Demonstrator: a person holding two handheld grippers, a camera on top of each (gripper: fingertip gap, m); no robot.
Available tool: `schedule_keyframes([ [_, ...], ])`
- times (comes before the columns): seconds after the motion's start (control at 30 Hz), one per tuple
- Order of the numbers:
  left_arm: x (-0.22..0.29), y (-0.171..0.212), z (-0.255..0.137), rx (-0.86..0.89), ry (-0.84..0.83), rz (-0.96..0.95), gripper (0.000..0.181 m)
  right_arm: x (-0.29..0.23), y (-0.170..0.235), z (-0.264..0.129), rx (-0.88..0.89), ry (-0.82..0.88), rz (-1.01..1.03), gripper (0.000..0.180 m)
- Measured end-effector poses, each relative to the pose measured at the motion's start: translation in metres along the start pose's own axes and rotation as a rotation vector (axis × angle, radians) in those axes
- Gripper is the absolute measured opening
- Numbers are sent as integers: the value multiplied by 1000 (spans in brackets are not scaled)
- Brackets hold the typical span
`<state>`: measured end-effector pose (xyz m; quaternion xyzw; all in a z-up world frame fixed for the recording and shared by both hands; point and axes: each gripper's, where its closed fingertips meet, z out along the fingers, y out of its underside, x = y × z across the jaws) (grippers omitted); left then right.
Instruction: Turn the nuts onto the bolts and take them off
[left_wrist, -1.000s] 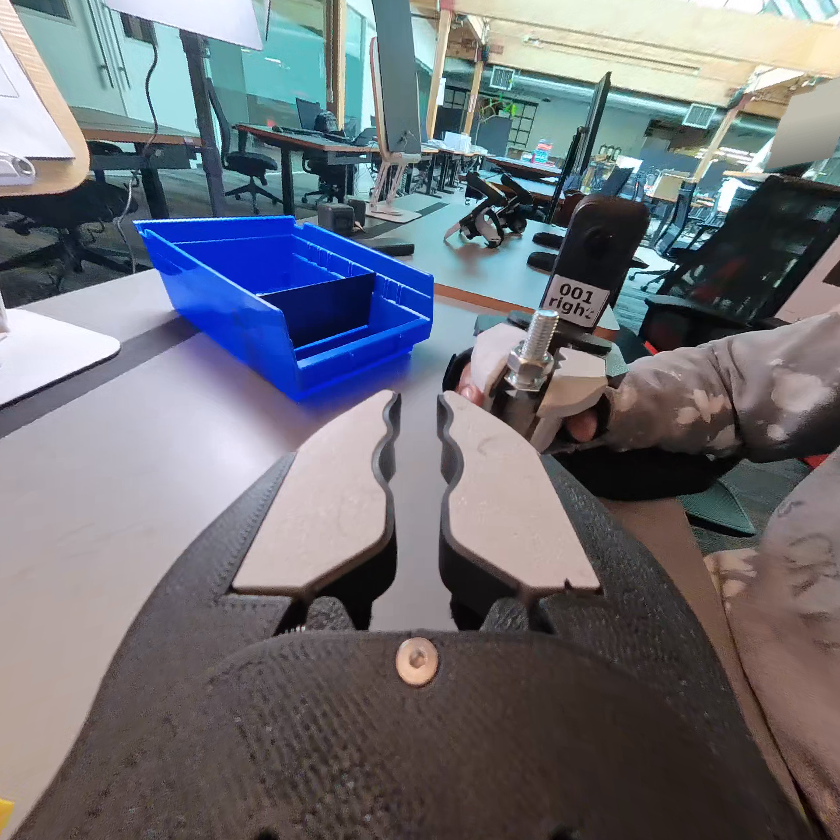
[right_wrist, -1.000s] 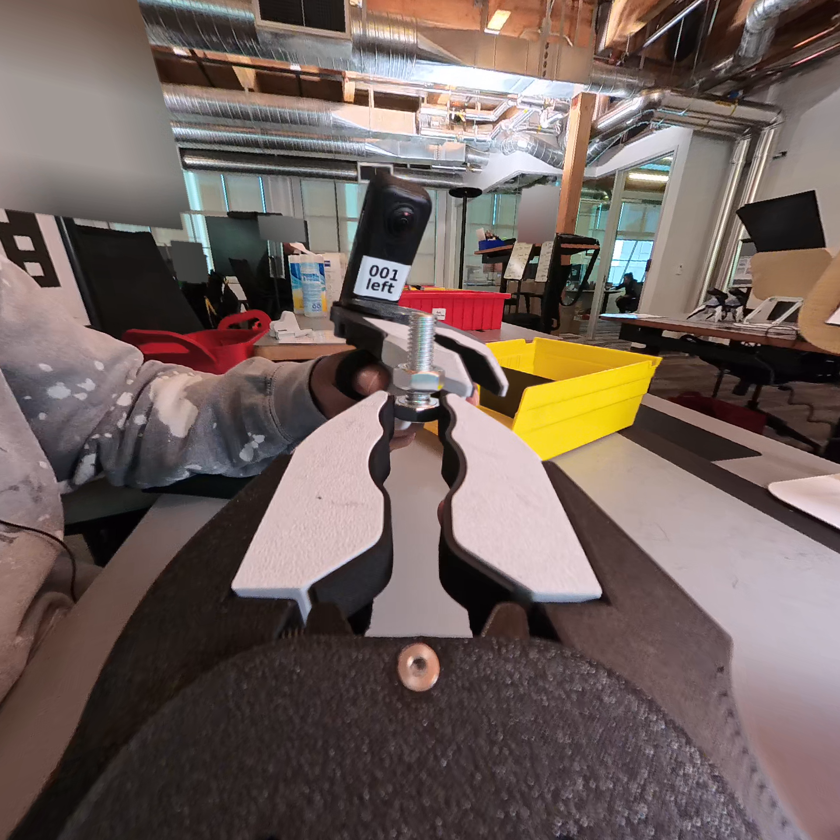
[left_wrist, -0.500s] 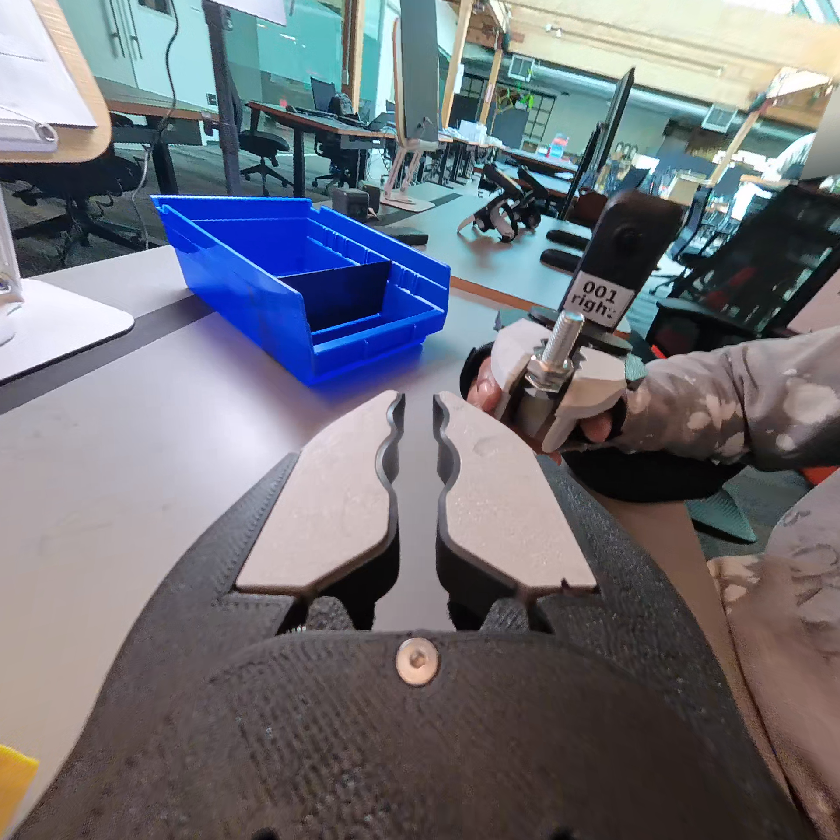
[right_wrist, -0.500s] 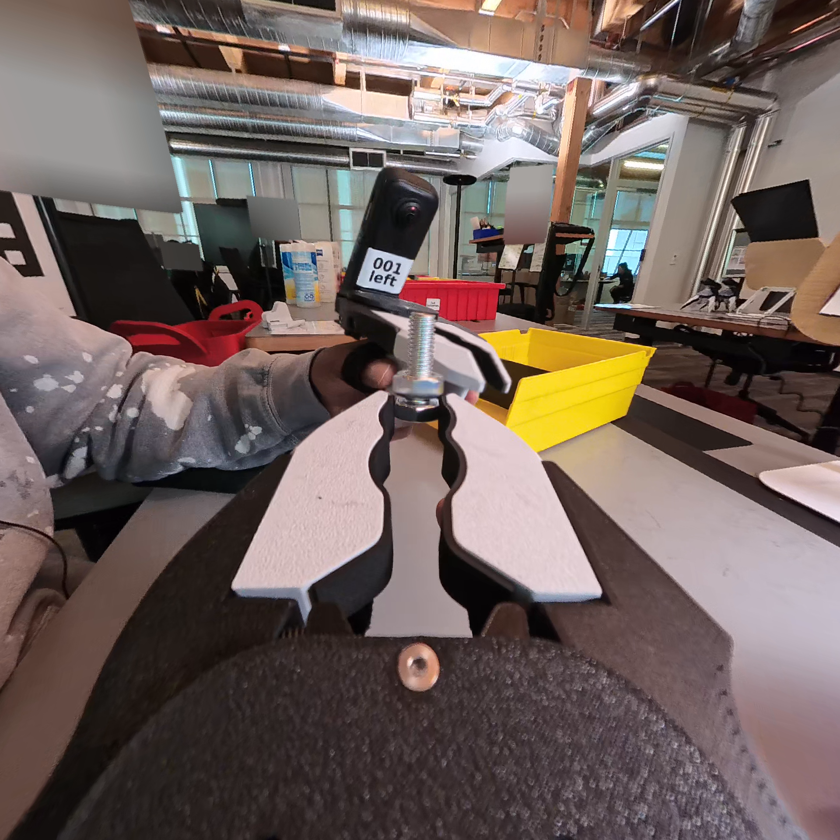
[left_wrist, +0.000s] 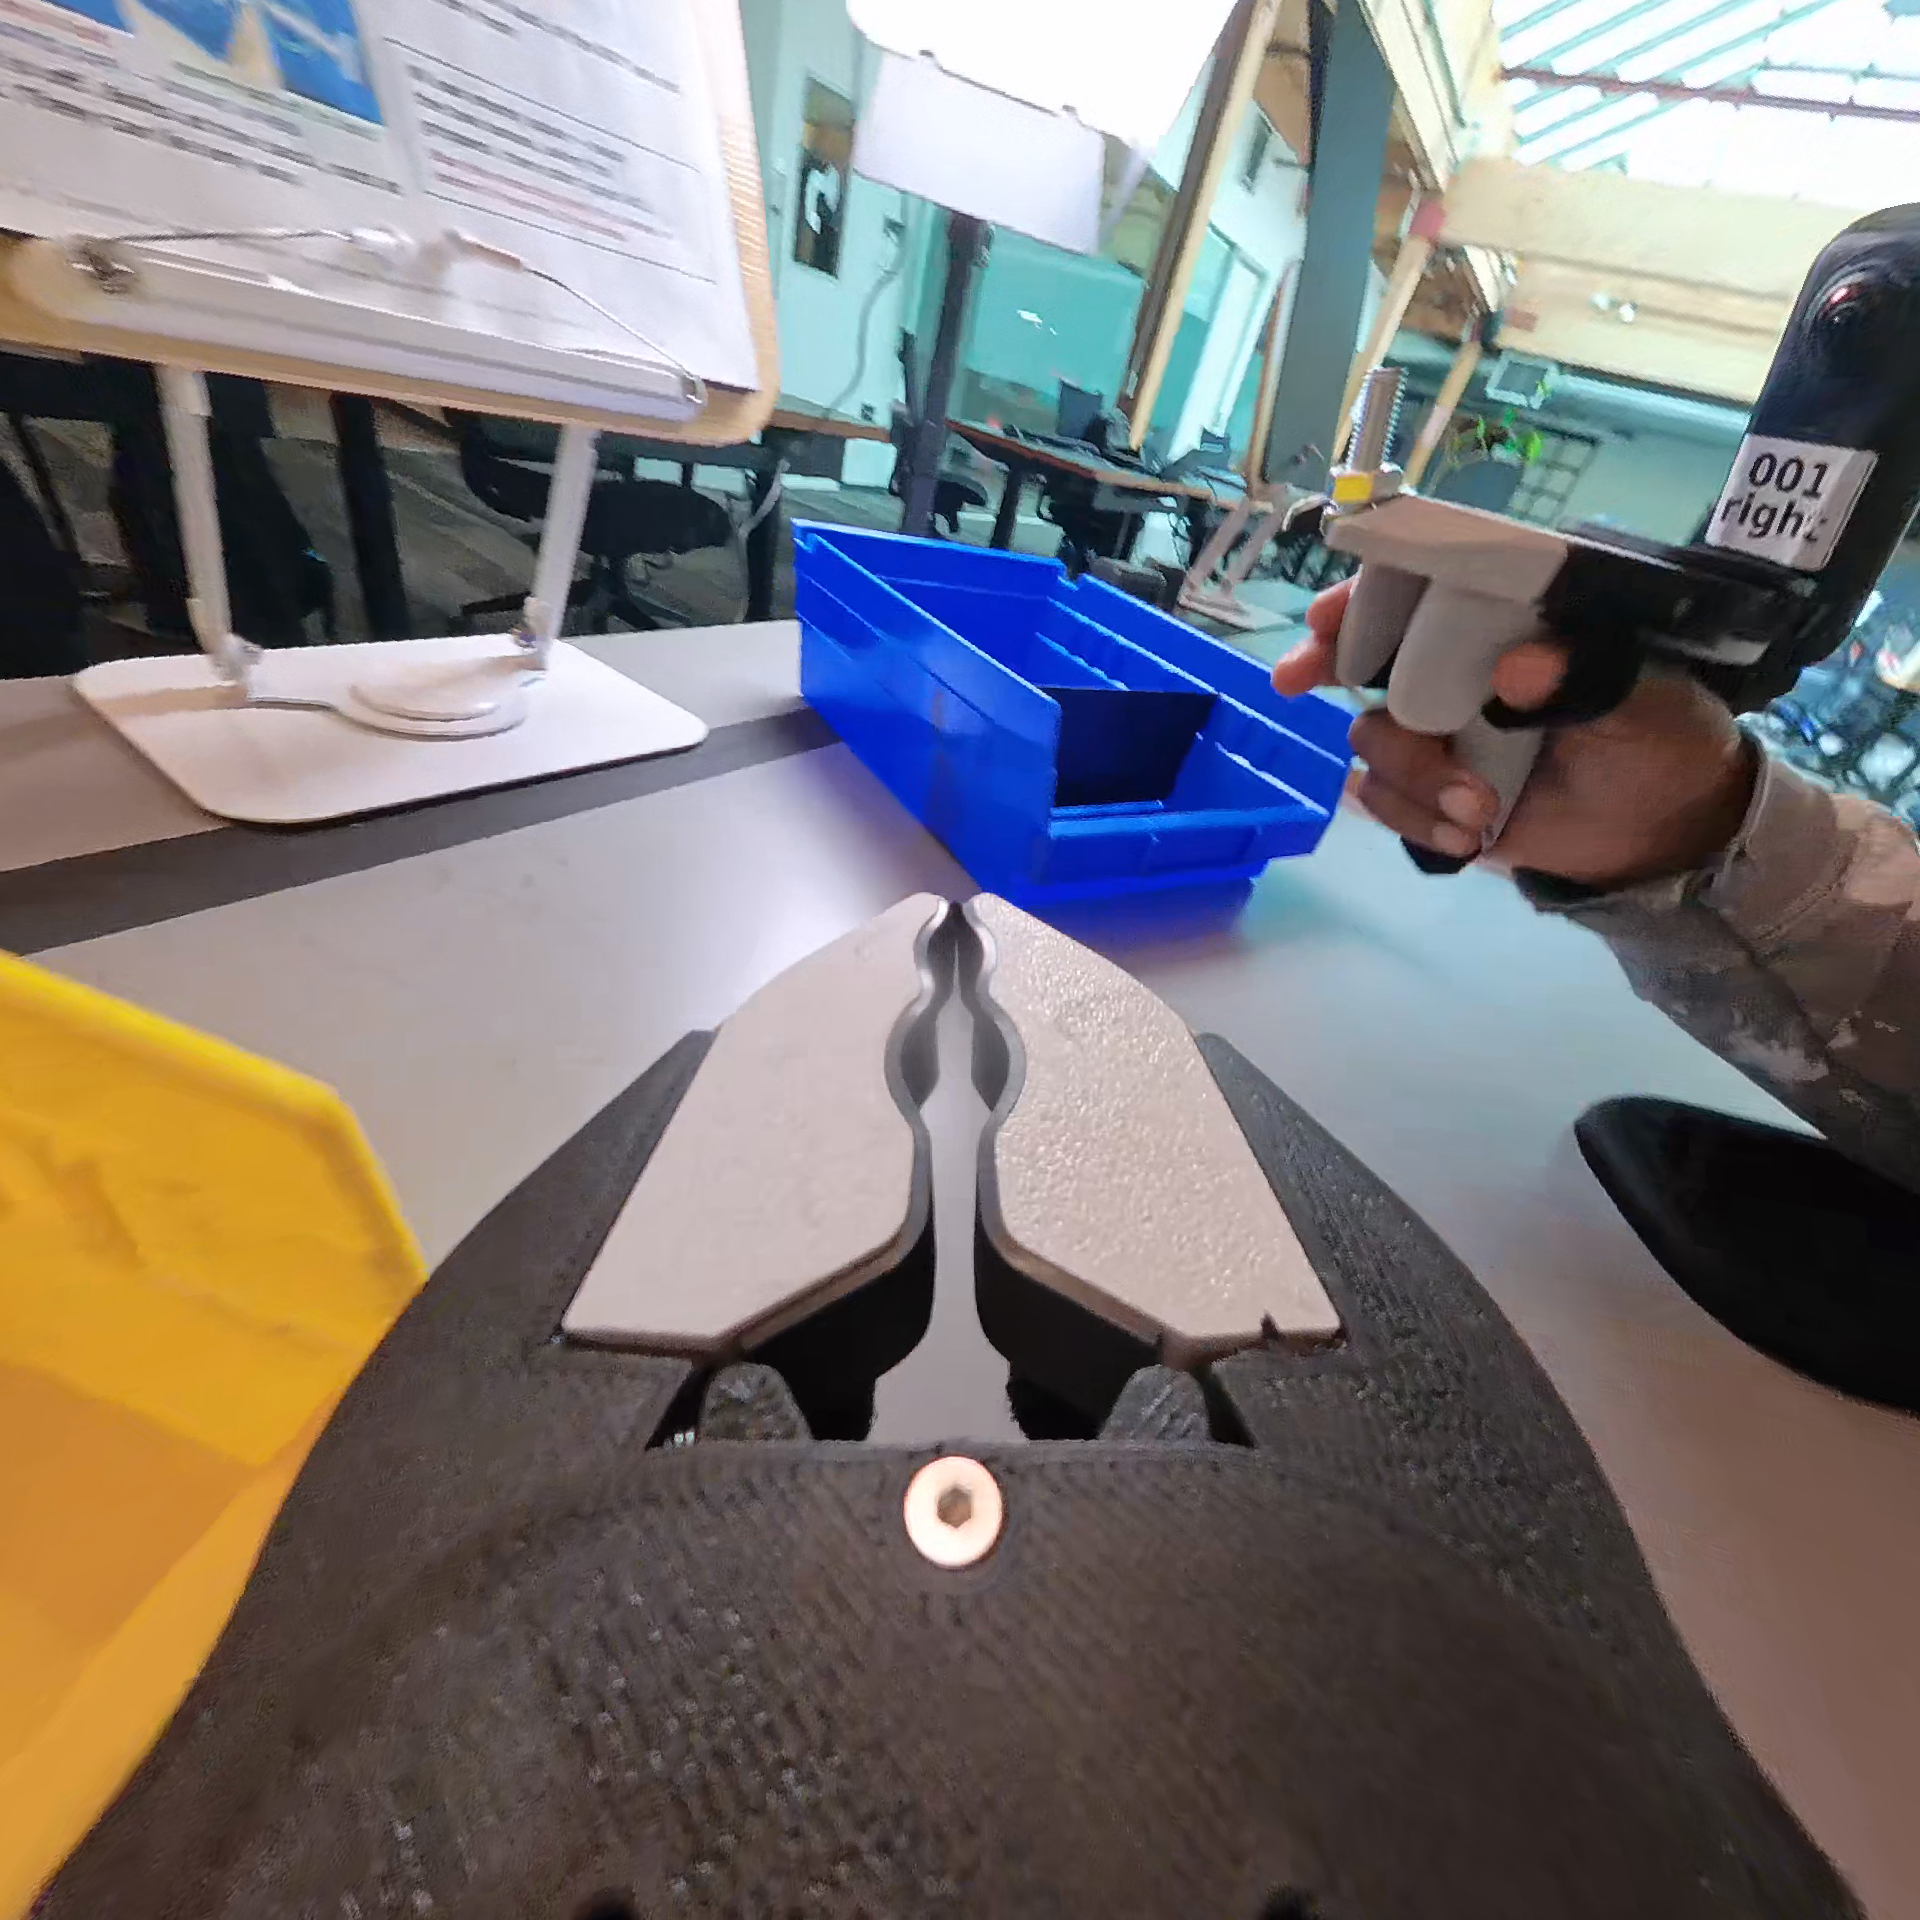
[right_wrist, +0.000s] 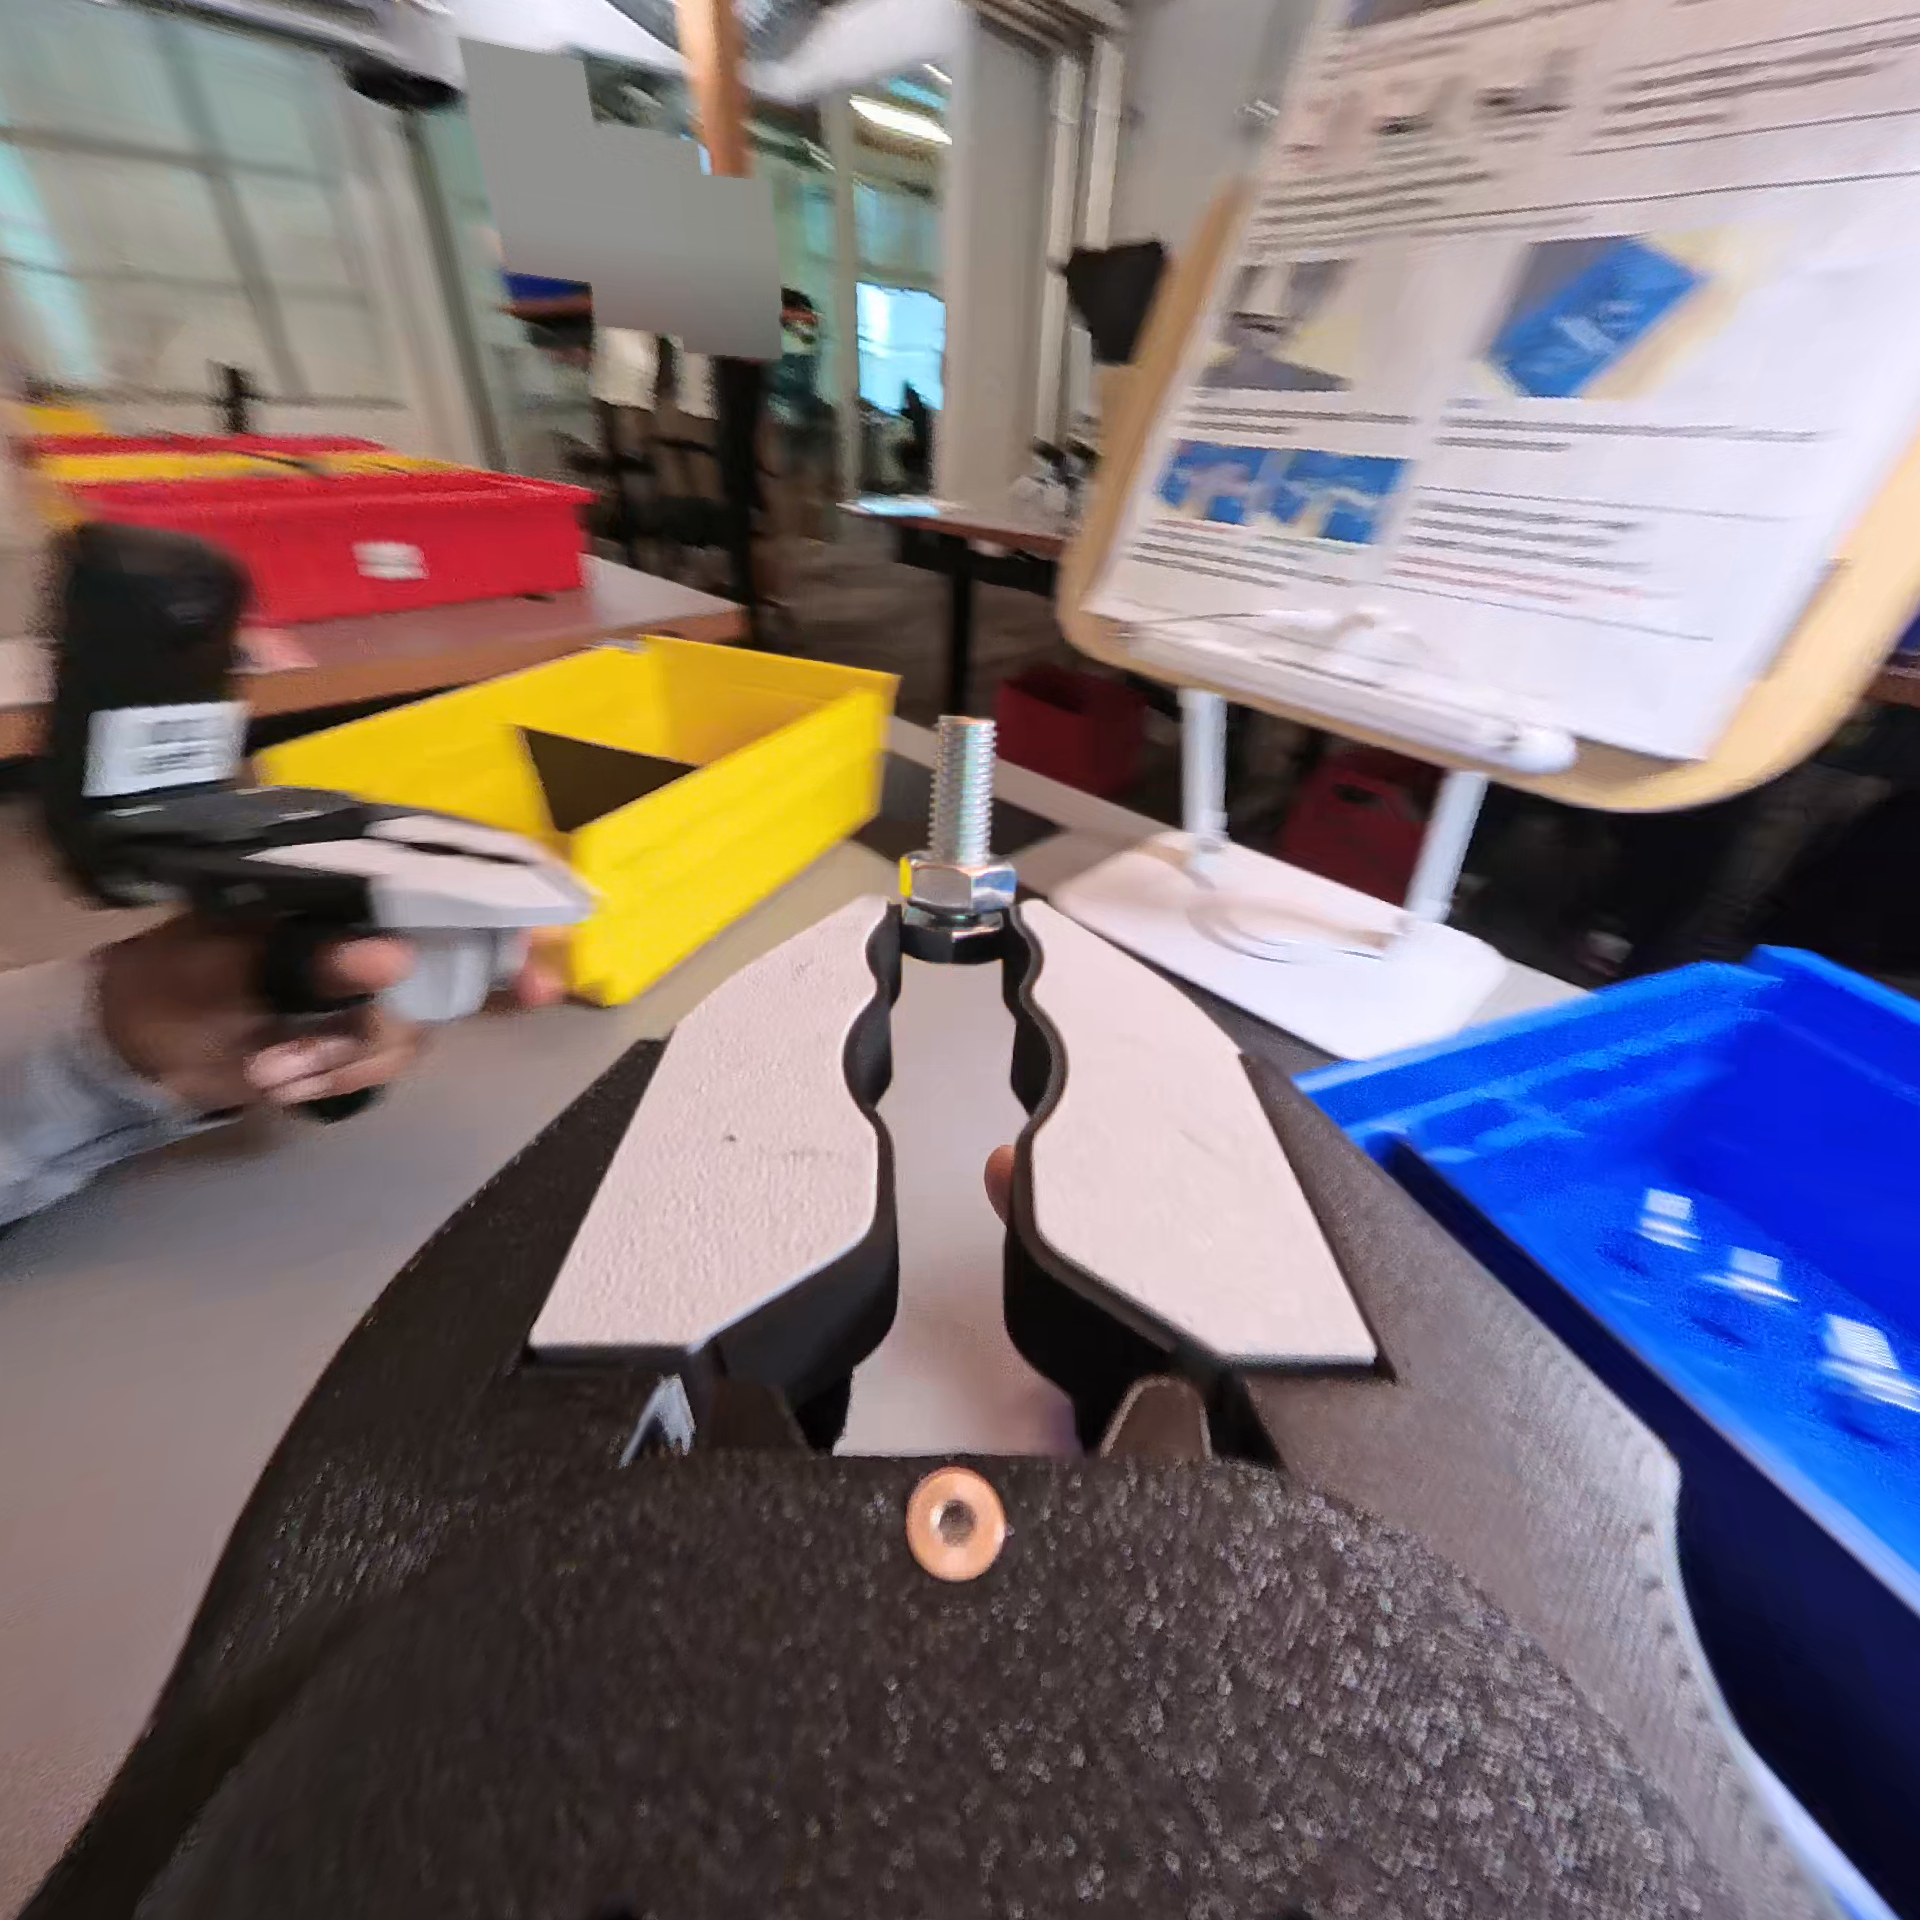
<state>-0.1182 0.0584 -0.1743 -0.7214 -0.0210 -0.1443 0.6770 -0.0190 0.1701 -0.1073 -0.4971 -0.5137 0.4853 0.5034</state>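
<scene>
My right gripper (right_wrist: 951, 928) is shut on the head end of a silver bolt (right_wrist: 964, 774), which stands upright between the fingertips. A hex nut (right_wrist: 958, 883) sits low on its thread, just above the jaws. My left gripper (left_wrist: 956, 916) is shut and empty, low over the grey table (left_wrist: 582, 977). In the left wrist view, the right gripper (left_wrist: 1342, 520) and its bolt (left_wrist: 1374, 426) are off to the upper right, above the blue bin. In the right wrist view, the left gripper (right_wrist: 566, 906) is blurred at the left, well apart from the bolt.
A blue bin (left_wrist: 1049, 717) stands mid-table; in the right wrist view it (right_wrist: 1662, 1174) is close on the right and holds several small metal parts. A yellow bin (right_wrist: 665, 769) sits on the left, close to my left gripper (left_wrist: 156, 1195). A document stand (left_wrist: 395, 717) is behind, and a red bin (right_wrist: 343, 530) is on a far table. About 15 cm separates my left fingertips from my right.
The two grippers have drawn apart. The left gripper left the bolt, swung left toward the yellow bin and closed fully. The right gripper carried the bolt and nut toward the blue bin.
</scene>
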Motion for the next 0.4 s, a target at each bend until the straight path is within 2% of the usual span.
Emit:
schedule_keyframes([
  [0.07, -10, -6, -5, 48, -37, -25, 0, 50, -13, 2, -57, 140, -39, 18],
  [0.17, -18, -11, -9, 82, -58, -58, 0, 129, -10, 12, -239, 295, -60, 18],
  [0.3, -24, -11, -11, 81, -80, -37, 0, 225, 36, 22, -554, 467, -14, 18],
  [0.4, -26, -11, -12, 67, -97, 15, 0, 275, 85, 15, -816, 584, 16, 19],
])
